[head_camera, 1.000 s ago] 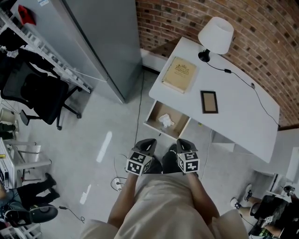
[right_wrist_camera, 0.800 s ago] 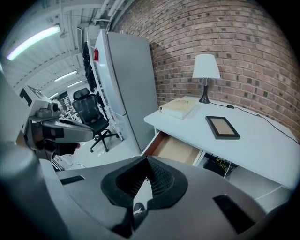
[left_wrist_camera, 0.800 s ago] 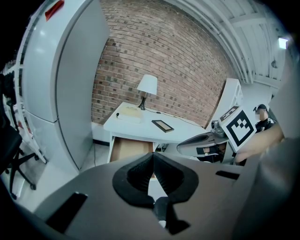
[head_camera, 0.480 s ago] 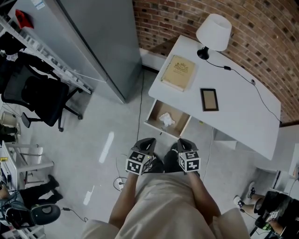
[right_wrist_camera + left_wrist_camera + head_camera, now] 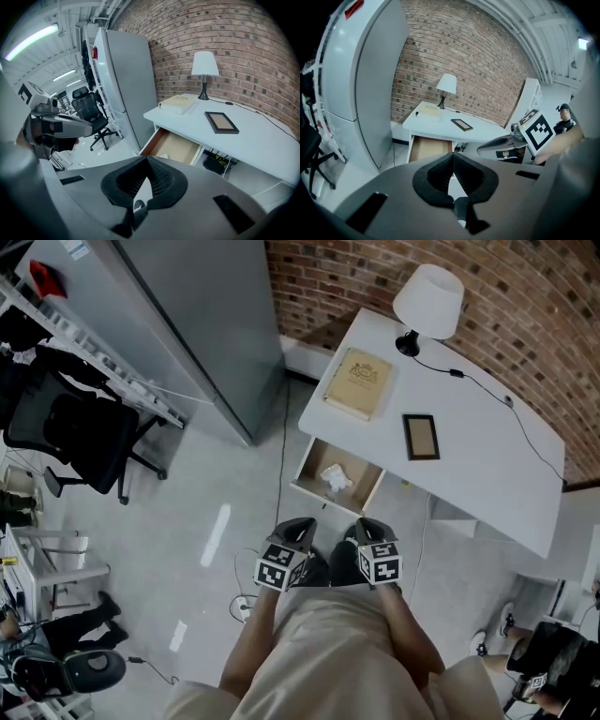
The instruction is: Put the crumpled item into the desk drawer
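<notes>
Head view: crumpled item lies inside the open desk drawer, approx mid-drawer. Both tongs are held well back from it, close to the body, and the left gripper and right gripper each have jaws pressed together on nothing, which both gripper views confirm. I judge the drop itself done. If I'm to shut the drawer, I'd go in w/ one gripper, jaws together, meet the middle of the drawer front and push square to the desk so it doesn't skew, checking first that the paper sits below the rim.
</notes>
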A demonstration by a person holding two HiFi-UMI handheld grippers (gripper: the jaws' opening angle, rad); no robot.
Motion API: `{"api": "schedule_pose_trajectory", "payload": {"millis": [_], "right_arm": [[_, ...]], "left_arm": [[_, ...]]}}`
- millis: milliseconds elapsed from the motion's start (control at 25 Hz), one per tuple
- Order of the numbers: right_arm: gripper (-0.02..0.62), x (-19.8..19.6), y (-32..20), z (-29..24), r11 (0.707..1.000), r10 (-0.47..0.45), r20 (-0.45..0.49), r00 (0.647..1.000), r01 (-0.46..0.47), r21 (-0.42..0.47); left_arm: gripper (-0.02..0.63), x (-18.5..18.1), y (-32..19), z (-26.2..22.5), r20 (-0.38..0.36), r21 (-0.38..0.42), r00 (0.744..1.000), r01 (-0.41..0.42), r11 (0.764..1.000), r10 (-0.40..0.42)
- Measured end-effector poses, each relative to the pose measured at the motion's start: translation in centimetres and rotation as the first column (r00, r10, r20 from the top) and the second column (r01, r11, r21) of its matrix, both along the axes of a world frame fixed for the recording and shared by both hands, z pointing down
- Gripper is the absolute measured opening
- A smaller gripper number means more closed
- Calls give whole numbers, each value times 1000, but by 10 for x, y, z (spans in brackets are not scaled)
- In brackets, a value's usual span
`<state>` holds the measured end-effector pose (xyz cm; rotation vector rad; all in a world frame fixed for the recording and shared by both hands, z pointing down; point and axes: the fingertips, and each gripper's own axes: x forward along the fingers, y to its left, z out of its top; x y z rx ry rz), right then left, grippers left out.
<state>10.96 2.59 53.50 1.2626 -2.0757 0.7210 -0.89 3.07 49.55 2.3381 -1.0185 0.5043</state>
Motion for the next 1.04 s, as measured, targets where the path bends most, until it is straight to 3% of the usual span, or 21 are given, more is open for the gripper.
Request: {"api": "schedule_pose_trajectory", "payload": {"millis": [840,1040], "right_arm": [[25,1,-6,0,1000,-8,12,1000,8,4],[25,4,-5,3,1000,-3,20,1000,3,-3]], "left_arm": [[15,-2,0,1,8,-10,1000,21,1000,-21],[15,1,4,6,3,-42,1000,12,999,-11]]}}
